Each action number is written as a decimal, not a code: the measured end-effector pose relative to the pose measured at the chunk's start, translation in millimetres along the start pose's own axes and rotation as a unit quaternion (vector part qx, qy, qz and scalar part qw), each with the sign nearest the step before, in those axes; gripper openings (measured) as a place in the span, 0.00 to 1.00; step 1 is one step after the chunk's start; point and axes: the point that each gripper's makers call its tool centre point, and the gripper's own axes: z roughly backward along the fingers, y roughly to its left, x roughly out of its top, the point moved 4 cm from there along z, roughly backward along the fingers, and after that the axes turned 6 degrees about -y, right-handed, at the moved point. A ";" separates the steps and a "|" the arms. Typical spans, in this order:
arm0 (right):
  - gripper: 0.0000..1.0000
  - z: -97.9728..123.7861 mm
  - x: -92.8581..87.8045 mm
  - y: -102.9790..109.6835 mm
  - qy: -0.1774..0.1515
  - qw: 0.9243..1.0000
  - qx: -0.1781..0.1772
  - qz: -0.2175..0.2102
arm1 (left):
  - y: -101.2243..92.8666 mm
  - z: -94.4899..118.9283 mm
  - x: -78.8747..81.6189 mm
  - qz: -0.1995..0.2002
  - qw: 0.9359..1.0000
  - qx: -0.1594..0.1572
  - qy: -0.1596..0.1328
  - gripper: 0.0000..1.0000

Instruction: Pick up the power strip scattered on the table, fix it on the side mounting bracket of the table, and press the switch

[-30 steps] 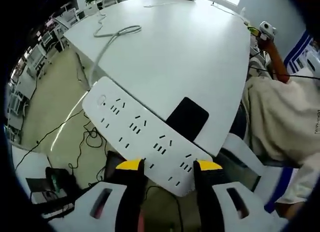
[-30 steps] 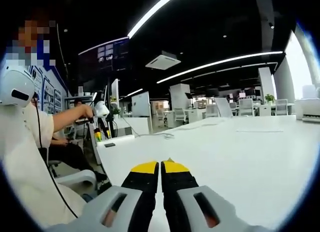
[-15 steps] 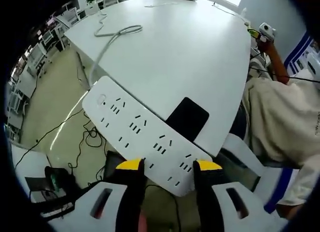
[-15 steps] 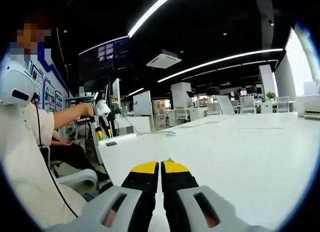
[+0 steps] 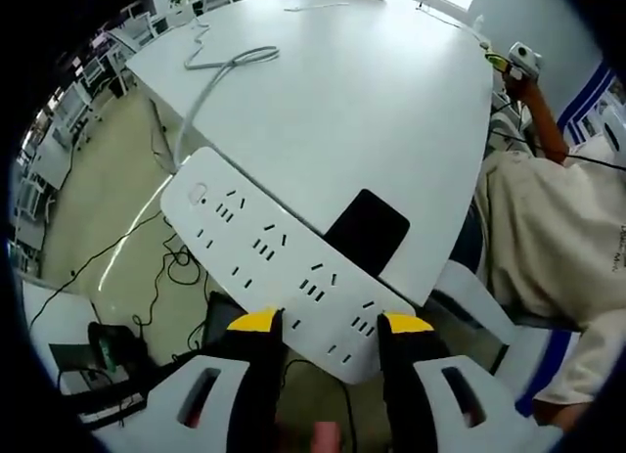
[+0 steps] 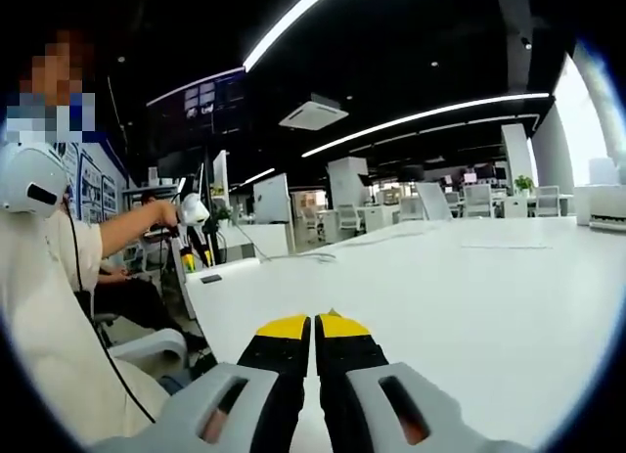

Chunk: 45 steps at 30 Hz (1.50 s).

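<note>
My left gripper clamped on near end of power strip; strip runs away from my jaws, held off table edge, above floor. Black pad behind strip. My right gripper jaws together, holding nothing, over table.

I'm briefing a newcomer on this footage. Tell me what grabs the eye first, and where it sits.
In the left gripper view, the long white power strip stands out, held at one end by the left gripper and stretching over the edge of the white table, beside a black rectangle on the tabletop. In the right gripper view, the right gripper has its yellow-tipped fingers pressed together above the same table, with a seated person to the left.
</note>
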 end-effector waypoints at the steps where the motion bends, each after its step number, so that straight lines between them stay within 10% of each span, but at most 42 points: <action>1: 0.00 0.0 -0.2 0.0 0.004 1.000 -0.001 0.002 | 0.2 0.1 0.0 0.001 1.000 0.000 0.000 0.43; 17: 0.00 -10.1 23.4 -4.2 0.038 0.998 -0.010 0.041 | 0.7 0.8 0.1 0.000 1.000 0.001 -0.026 0.39; 45: 0.00 -21.0 38.5 0.9 0.050 0.996 -0.005 0.069 | -0.6 -1.4 2.3 -0.007 1.000 0.000 0.028 0.41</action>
